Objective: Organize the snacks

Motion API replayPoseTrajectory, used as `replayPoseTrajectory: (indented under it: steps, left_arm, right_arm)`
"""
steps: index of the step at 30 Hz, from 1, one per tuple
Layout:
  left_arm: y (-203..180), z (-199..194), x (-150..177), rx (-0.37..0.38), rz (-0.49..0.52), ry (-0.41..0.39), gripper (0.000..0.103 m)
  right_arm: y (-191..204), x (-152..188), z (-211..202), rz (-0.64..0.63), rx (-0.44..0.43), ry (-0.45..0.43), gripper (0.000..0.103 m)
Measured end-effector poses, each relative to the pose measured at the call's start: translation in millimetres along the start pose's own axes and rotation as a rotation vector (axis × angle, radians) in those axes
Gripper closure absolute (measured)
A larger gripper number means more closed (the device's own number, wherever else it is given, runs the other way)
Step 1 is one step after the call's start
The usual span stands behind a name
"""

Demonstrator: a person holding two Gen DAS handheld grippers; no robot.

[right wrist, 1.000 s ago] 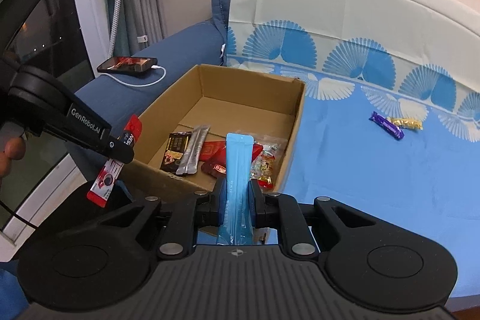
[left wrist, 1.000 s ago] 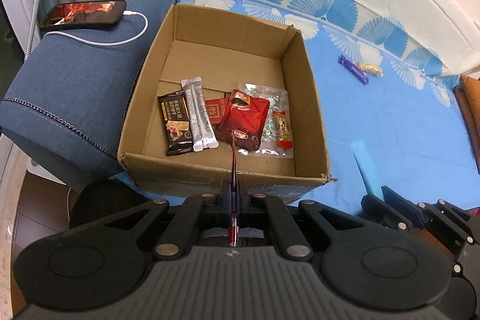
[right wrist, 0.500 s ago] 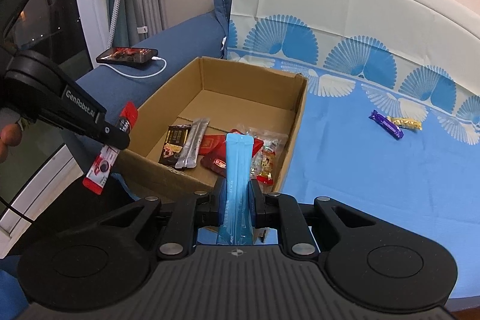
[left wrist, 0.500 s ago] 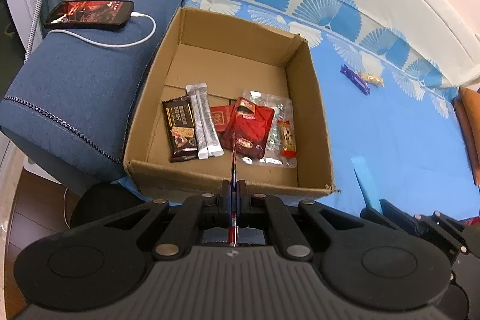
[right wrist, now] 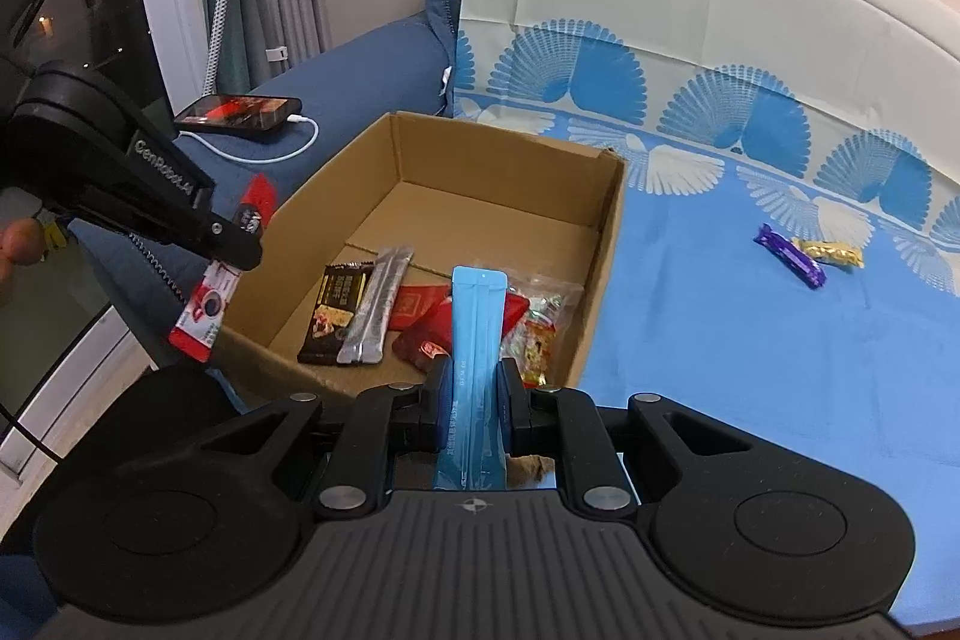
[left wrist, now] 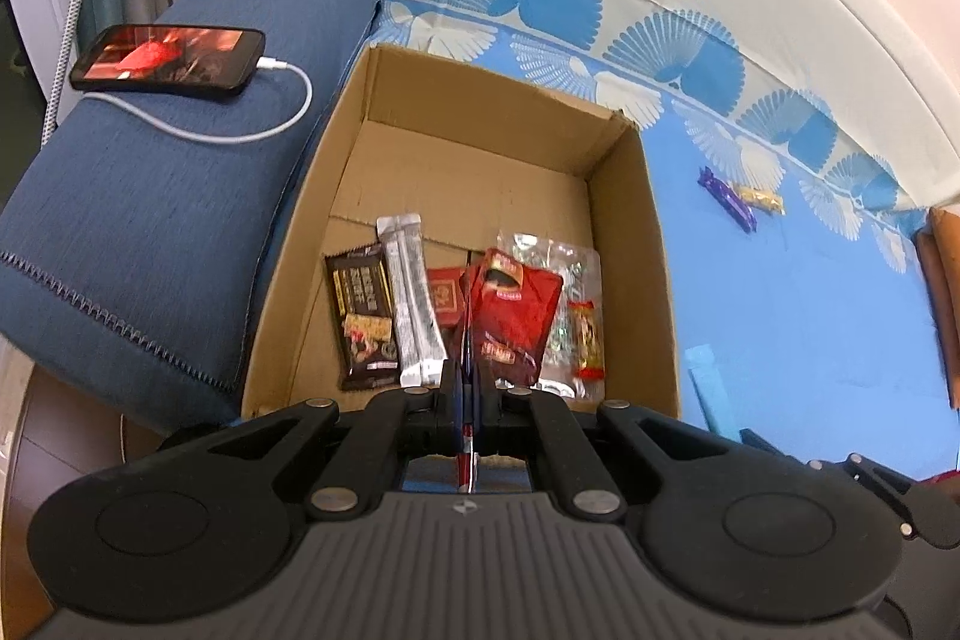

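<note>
In the left wrist view, the left tongs [left wrist: 467, 388] are clamped on a thin red packet [left wrist: 465, 340] seen edge-on, hovering at the near wall of the cardboard box [left wrist: 630, 244]. Inside lie a dark bar [left wrist: 362, 316], a silver stick [left wrist: 414, 298] and a red pouch [left wrist: 516, 316]. The grip looks narrow; the packet could likely twist or slip out short of the box.

In the right wrist view, the right tongs [right wrist: 471, 400] are pinched together on a light blue sachet [right wrist: 477, 334] that stands upright just before the box's near wall. The left tongs [right wrist: 237, 244] hold the red packet [right wrist: 204, 313] so it dangles outside the box's left wall; released there, it would probably fall to the floor. Both tongs approach the same corner and could collide. A purple bar [right wrist: 789, 256] and a gold candy [right wrist: 831, 253] remain on the blue sheet [right wrist: 750, 370].
</note>
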State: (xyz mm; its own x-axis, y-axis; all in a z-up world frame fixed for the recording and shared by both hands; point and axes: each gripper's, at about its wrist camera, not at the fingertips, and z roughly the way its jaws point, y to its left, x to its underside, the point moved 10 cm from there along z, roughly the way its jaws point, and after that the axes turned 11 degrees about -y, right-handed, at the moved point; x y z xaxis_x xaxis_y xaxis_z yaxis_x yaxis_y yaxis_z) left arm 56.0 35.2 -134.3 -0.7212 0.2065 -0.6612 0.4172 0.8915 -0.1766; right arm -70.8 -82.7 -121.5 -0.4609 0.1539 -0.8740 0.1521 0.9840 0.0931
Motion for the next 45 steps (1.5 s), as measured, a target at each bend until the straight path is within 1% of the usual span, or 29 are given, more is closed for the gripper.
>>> replayPoseTrajectory:
  steps: [9,22,24,27,28,29,30,31,32,33,34,35,36,38,42,45]
  left_arm:
    - [1.9,43.1,-22.9,-0.011,-0.010,0.021,0.100]
    - [2.5,111.0,-39.7,-0.038,0.012,0.082,0.100]
    - [3.0,119.9,-42.1,-0.049,0.017,0.084,0.100]
    - [4.4,130.8,-44.8,-0.067,0.026,0.088,0.099]
    - [5.1,133.3,-45.3,-0.073,0.029,0.091,0.093]
    - [6.1,136.0,-45.9,-0.078,0.031,0.099,0.086]
    - [6.9,137.1,-46.9,-0.082,0.030,0.104,0.056]
    - [8.5,136.6,-48.4,-0.092,0.025,0.102,0.021]
    - [10.0,134.6,-50.6,-0.105,0.019,0.088,0.008]
    - [11.5,129.3,-53.7,-0.115,0.015,0.051,0.000]
    - [11.8,123.5,-55.4,-0.124,0.021,0.018,0.000]
    - [12.1,118.6,-53.9,-0.135,0.041,0.007,0.000]
    - [12.8,115.2,-49.2,-0.145,0.061,0.016,0.000]
    - [15.4,108.4,-33.3,-0.157,0.070,0.051,0.000]
    - [21.7,88.7,9.3,-0.157,0.041,0.140,0.000]
    - [24.5,67.4,31.3,-0.167,0.024,0.147,0.000]
  right_arm:
    - [-3.7,-15.0,46.7,0.003,-0.029,0.023,0.086]
    - [-13.1,-22.0,115.6,0.040,-0.051,0.062,0.086]
    - [-15.7,-21.7,124.2,0.046,-0.053,0.068,0.085]
    - [-21.3,-23.2,135.5,0.053,-0.053,0.070,0.082]
    - [-24.8,-25.3,138.2,0.057,-0.042,0.064,0.081]
    - [-28.5,-27.3,140.5,0.060,-0.036,0.061,0.073]
    - [-32.0,-29.1,142.0,0.065,-0.032,0.062,0.068]
    - [-35.0,-31.0,142.3,0.072,-0.027,0.059,0.058]
    - [-37.4,-32.7,140.8,0.079,-0.020,0.055,0.051]
    - [-38.7,-33.3,138.6,0.082,-0.018,0.056,0.048]
    - [-38.6,-32.1,135.0,0.085,-0.020,0.059,0.040]
    - [-37.1,-29.8,129.8,0.085,-0.025,0.065,0.035]
    - [-35.6,-27.2,125.5,0.083,-0.025,0.073,0.033]
    - [-30.8,-19.3,112.5,0.084,-0.026,0.096,0.024]
    - [-19.2,-5.2,84.1,0.095,-0.019,0.126,0.017]
    - [-9.9,1.3,61.4,0.072,-0.004,0.126,0.016]
